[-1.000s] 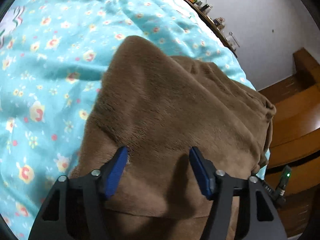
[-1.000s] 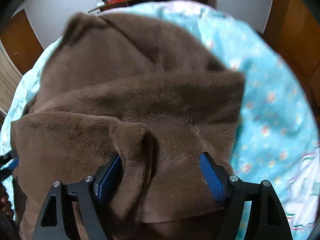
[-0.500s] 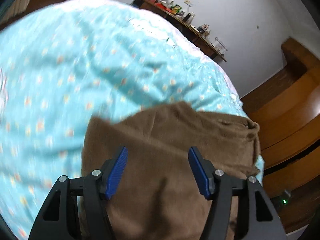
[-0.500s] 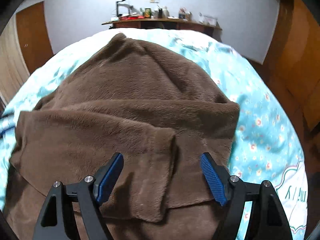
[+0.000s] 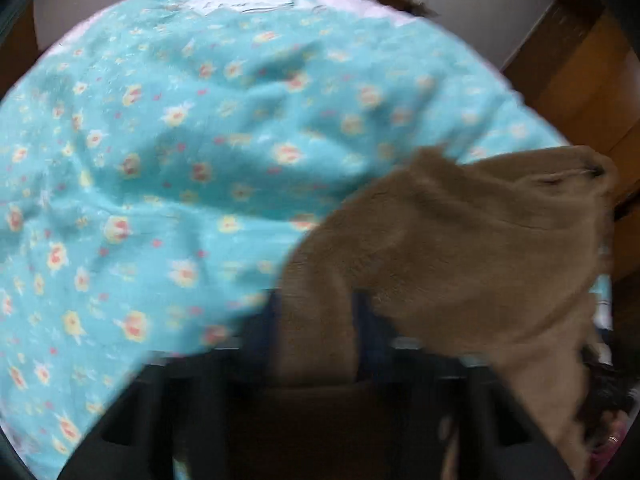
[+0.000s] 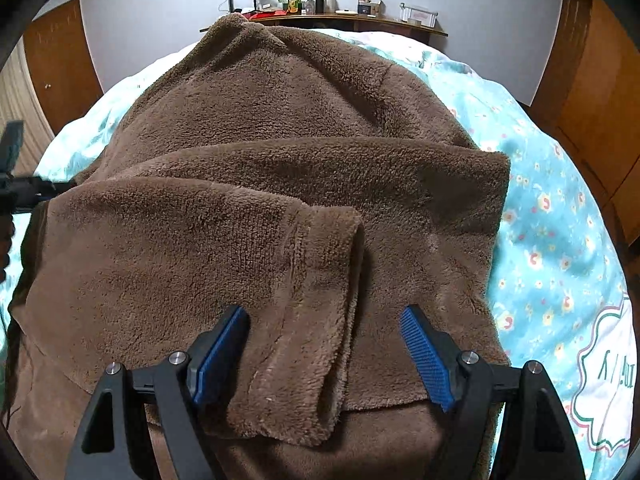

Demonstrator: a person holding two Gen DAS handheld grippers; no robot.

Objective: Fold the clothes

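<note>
A brown fleece garment (image 6: 280, 168) lies on the bed, partly folded, with a sleeve cuff (image 6: 320, 300) laid across it. My right gripper (image 6: 326, 344) is open, its blue pads on either side of the cuff, gripping nothing. In the blurred left wrist view my left gripper (image 5: 316, 336) is shut on a fold of the brown garment (image 5: 460, 240), which runs off to the right. The left gripper also shows at the left edge of the right wrist view (image 6: 16, 184).
The bed carries a turquoise flowered cover (image 5: 180, 160), also visible in the right wrist view (image 6: 560, 240). A wooden shelf (image 6: 340, 20) with small items runs along the far wall. Wooden doors (image 6: 60, 60) and wardrobe panels (image 6: 600, 80) flank the bed.
My left gripper has shut on the garment's edge and swung left, so the cover fills its view. My right gripper stayed open and lifted slightly, showing more of the garment.
</note>
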